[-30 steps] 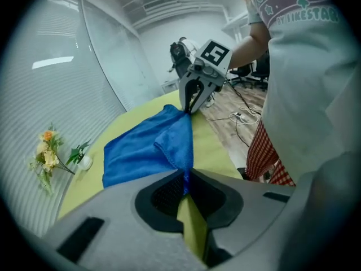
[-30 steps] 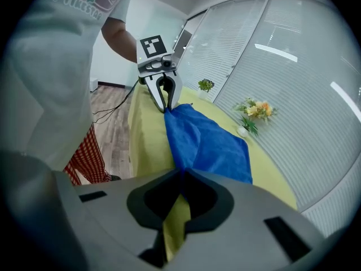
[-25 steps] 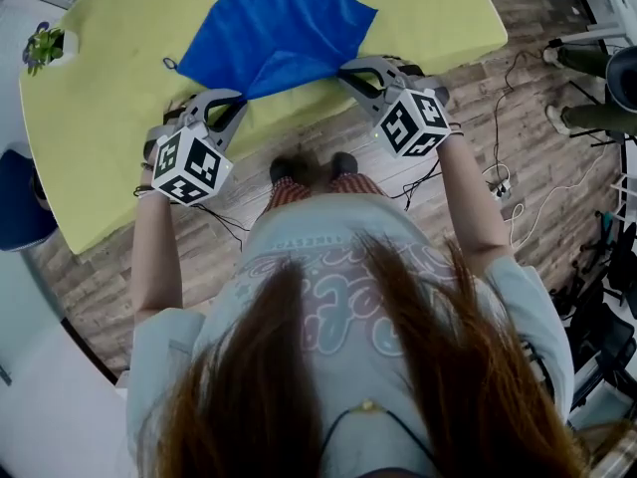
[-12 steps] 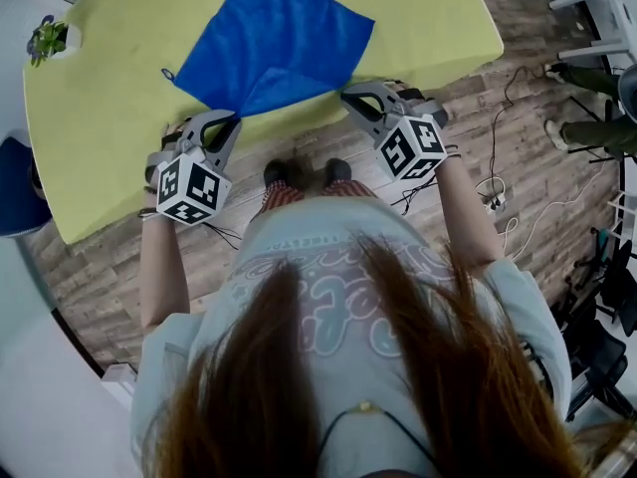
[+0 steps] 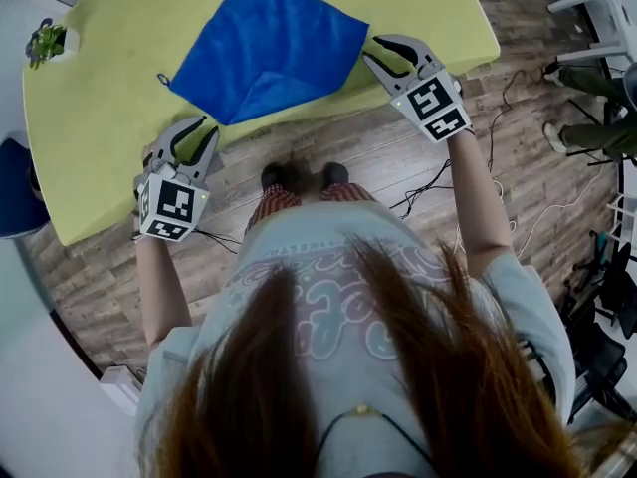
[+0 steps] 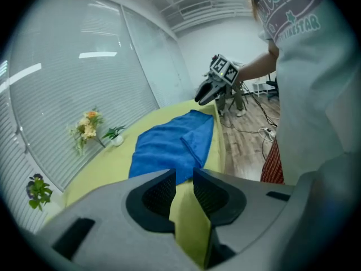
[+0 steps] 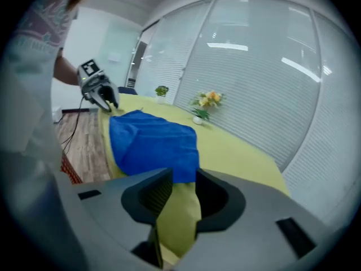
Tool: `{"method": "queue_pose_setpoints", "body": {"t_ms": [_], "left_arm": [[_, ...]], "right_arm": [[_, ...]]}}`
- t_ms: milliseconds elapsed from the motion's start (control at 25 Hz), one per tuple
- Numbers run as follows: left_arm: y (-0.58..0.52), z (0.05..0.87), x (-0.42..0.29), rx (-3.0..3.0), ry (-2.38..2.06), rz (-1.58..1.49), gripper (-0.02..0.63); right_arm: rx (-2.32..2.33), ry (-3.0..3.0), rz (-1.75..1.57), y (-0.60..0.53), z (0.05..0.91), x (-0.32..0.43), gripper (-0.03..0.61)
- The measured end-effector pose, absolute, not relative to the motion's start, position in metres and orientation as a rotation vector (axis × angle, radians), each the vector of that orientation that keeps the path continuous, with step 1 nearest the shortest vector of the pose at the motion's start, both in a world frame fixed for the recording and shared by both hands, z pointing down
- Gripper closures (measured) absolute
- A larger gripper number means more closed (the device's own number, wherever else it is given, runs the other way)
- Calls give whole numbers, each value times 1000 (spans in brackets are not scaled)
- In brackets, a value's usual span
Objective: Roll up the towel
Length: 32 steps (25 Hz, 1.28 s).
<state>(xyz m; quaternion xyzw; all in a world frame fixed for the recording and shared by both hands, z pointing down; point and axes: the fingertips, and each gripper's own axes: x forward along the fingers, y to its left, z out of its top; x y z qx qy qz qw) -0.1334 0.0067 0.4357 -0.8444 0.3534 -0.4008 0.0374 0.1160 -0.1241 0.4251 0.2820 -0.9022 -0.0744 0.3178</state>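
Yellow-green cloth covers the table [image 5: 100, 118], which stands on a wood-plank floor [image 5: 378, 157] strewn with cables. In the head view we see the blue towel [image 5: 264, 48] lying spread on it, one corner reaching almost to the near edge, not yet rolled. Our left gripper [image 5: 197, 127] hangs over the table's near side, just left of that nearest corner and clear of it. Our right gripper [image 5: 384, 50] sits just beside the towel's right corner. We judge that the two are set at opposite ends of the near side so that a roll can start evenly from both. In the left gripper view its jaws have just been opening and stand a little apart. Nothing is between them, and only table cloth shows through the gap. Beyond lies the towel, a flap folded over along its near side, and a pot of flowers [image 6: 87, 126] stands by the far window blinds. The right gripper view shows the same: jaws just opened, slightly spread, empty, with the towel's edge just ahead of them. Neither tool grips cloth now, so a fresh pinch on the near hem looks to us like the next need.
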Motion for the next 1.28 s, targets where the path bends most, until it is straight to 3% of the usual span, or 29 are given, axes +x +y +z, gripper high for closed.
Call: {"method": "queue_pose_setpoints", "body": {"t_ms": [120,440,560,640,1280], "left_arm": [[1,422,-130,-2556,1140,-1185,548],[-15,406,-77,-2561,1060,-1083,548],[-15,409,-75,-2574,1051,-1081,548],[-14,410,-75,-2590,1050,-1074,548],[-23,441,-16,-2726,647,-1148,542]], "right_arm": [[840,-2365,8,-164,433,128,420],[807,-2274,399,-189,467,118,400],[799,-2268,429,-187,467,116,432],[798,-2265,419,-184,466,116,541],[937,-2529,477,-155,374,67,552]]}}
